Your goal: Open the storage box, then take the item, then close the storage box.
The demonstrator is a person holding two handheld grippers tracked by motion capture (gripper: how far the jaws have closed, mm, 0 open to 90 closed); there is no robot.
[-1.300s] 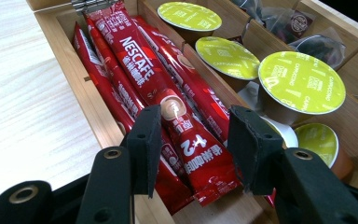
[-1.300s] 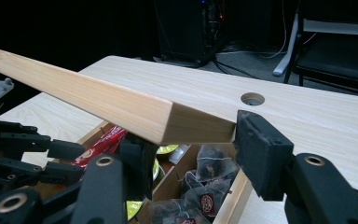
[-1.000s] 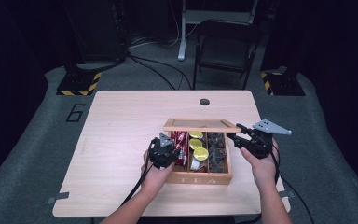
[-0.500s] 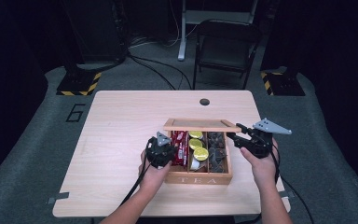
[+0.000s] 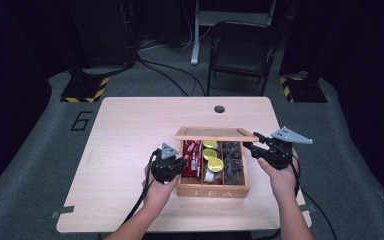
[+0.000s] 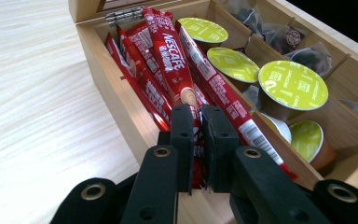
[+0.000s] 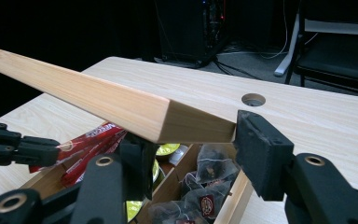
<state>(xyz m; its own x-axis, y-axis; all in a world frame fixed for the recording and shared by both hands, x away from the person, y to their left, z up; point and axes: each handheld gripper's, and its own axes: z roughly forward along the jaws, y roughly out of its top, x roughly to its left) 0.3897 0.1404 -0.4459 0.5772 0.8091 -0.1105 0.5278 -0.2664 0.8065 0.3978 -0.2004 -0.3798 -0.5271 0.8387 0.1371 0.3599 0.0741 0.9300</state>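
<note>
On the pale wood table (image 5: 130, 150), I've just clenched my left gripper (image 6: 198, 122) on a light, crinkly coffee stick (image 6: 170, 56) at the box's (image 5: 212, 191) nine-o'clock compartment; right gripper (image 7: 186, 140) clamps the stiff lid (image 7: 88, 100) open.

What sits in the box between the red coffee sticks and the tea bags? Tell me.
The pods with yellow-green lids fill the middle compartment, between the red coffee sticks and the tea bags; the high view shows it, as does the left gripper view.

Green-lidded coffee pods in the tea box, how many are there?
4 show in the left gripper view, all in the middle compartment: one at the far end, one next, the biggest-looking, and one nearest, tilted. More may lie hidden underneath.
</note>
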